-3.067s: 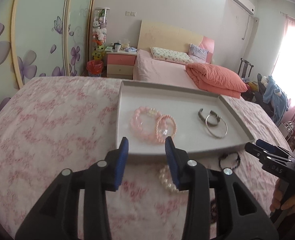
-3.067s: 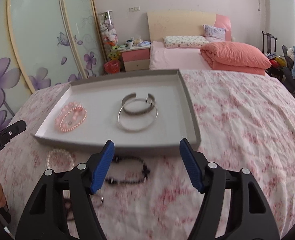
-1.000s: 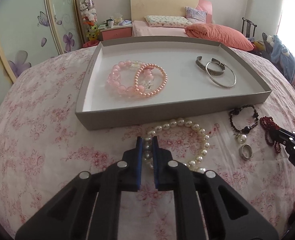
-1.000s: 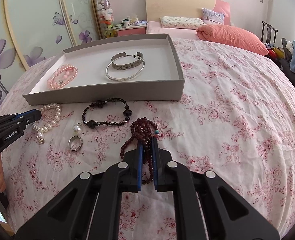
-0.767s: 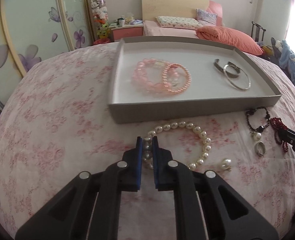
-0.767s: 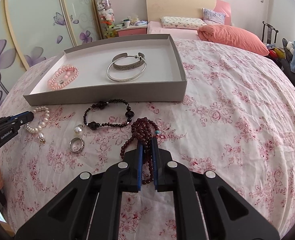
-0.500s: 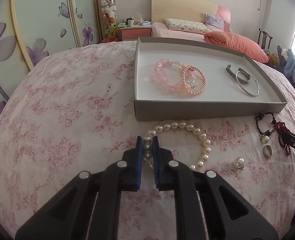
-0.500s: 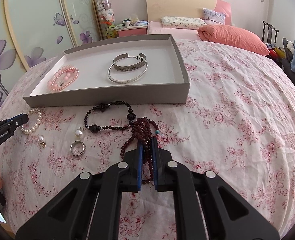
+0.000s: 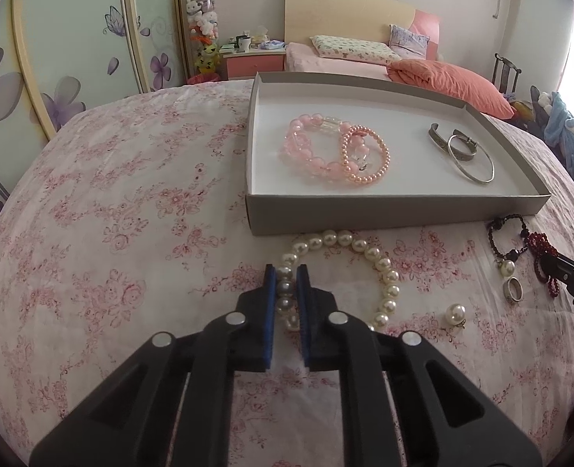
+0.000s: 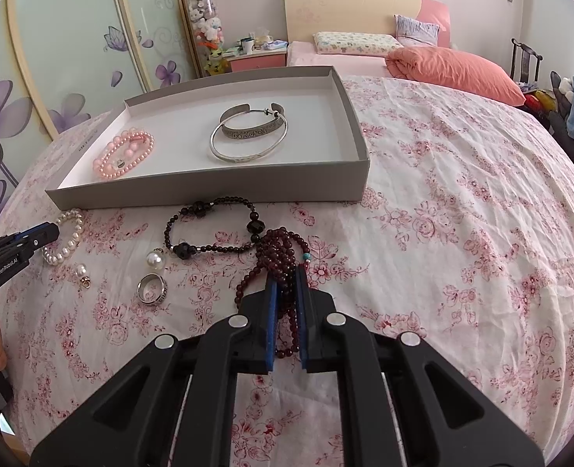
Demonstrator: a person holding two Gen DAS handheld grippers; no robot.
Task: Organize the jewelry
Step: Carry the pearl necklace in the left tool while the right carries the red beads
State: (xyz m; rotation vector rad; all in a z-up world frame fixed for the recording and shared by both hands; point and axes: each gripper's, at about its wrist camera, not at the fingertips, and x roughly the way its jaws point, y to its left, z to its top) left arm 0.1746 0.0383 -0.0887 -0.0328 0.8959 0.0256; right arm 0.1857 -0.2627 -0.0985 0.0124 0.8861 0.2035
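Jewelry lies partly in the tray and partly on the floral cloth before it. The pearl bracelet rests on the cloth just in front of the tray's near wall, with the left claw pinched narrow on its left side. The dark red beads lie on the cloth near the tray's right corner, with the right claw clamped narrow on their strands. Beside them lie a black bracelet, a ring and a loose pearl. In the tray sit pink bracelets to the left, silver bangles to the right.
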